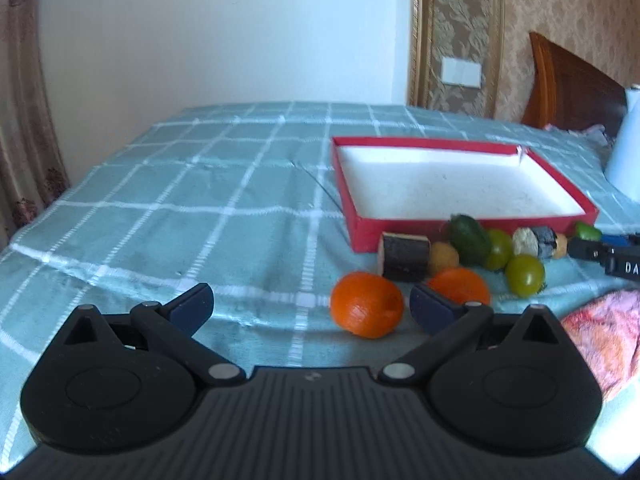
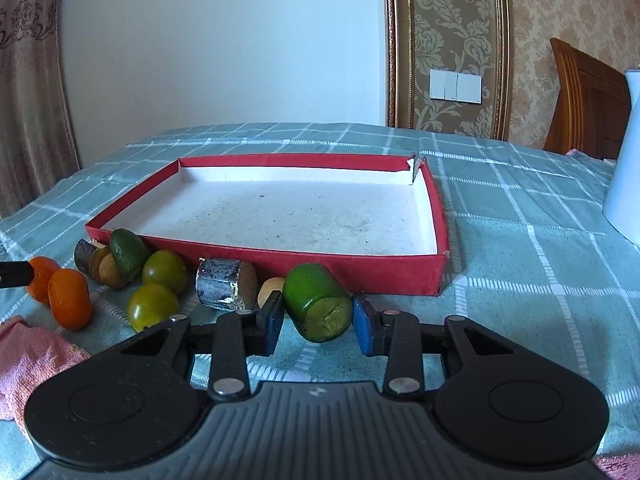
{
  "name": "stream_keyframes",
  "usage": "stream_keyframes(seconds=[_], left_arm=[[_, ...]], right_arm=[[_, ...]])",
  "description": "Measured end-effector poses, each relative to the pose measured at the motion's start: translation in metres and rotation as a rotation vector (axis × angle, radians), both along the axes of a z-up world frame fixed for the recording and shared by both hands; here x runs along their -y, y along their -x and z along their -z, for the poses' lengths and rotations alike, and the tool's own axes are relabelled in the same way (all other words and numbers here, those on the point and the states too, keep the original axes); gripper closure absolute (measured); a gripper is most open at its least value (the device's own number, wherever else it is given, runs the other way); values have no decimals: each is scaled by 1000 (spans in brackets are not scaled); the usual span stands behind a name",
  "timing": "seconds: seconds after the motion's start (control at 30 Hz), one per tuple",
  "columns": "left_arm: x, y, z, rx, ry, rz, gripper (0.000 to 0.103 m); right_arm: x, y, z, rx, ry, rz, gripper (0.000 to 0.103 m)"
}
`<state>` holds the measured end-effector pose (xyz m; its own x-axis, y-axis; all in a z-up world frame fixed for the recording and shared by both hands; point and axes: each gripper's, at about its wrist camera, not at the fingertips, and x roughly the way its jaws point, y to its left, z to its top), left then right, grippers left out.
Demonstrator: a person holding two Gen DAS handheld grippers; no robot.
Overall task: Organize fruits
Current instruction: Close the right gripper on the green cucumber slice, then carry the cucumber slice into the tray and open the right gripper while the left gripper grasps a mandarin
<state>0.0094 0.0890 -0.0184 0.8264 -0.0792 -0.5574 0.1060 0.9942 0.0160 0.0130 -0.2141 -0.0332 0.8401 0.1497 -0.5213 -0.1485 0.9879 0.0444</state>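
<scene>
My right gripper [image 2: 316,320] is shut on a green fruit piece [image 2: 316,304] with a cut end, which rests on the cloth just before the red box [image 2: 360,270]. The box is shallow, white inside and holds nothing. My left gripper [image 1: 312,308] stands open low over the cloth; an orange [image 1: 366,304] lies between its fingers, nearer the right finger, untouched. A second orange [image 1: 460,284] sits behind that finger. Two green tomatoes [image 2: 165,271], a dark green fruit [image 2: 126,252] and a dark cylinder piece [image 2: 226,284] lie along the box's front wall.
A teal checked cloth [image 1: 200,200] covers the table. A pink towel [image 2: 32,360] lies at the near edge by the oranges. A white jug [image 2: 624,180] stands to the right of the box. A wall and a wooden headboard [image 2: 584,100] are behind.
</scene>
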Motion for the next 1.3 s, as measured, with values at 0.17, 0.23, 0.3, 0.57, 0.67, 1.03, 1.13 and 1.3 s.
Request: stream_keyframes(seconds=[0.17, 0.23, 0.3, 0.57, 0.67, 1.03, 1.13, 1.3], left_arm=[[13, -6, 9, -13, -81, 35, 0], [15, -9, 9, -5, -97, 40, 0], [17, -9, 9, 20, -110, 56, 0], [10, -16, 19, -15, -137, 127, 10], [10, -17, 20, -26, -105, 139, 19], [29, -11, 18, -10, -102, 181, 63], [30, -13, 17, -12, -83, 147, 63], [25, -15, 11, 59, -57, 12, 63]], right_arm=[[2, -1, 0, -5, -12, 8, 67], [2, -1, 1, -10, -15, 8, 67], [2, -2, 1, -15, -22, 6, 67], [5, -3, 2, -27, -46, 15, 67], [4, -3, 2, -29, -45, 14, 67], [5, -4, 3, -35, -52, 16, 67], [4, -4, 3, -35, -53, 16, 67], [6, -2, 2, -23, -56, 22, 67]])
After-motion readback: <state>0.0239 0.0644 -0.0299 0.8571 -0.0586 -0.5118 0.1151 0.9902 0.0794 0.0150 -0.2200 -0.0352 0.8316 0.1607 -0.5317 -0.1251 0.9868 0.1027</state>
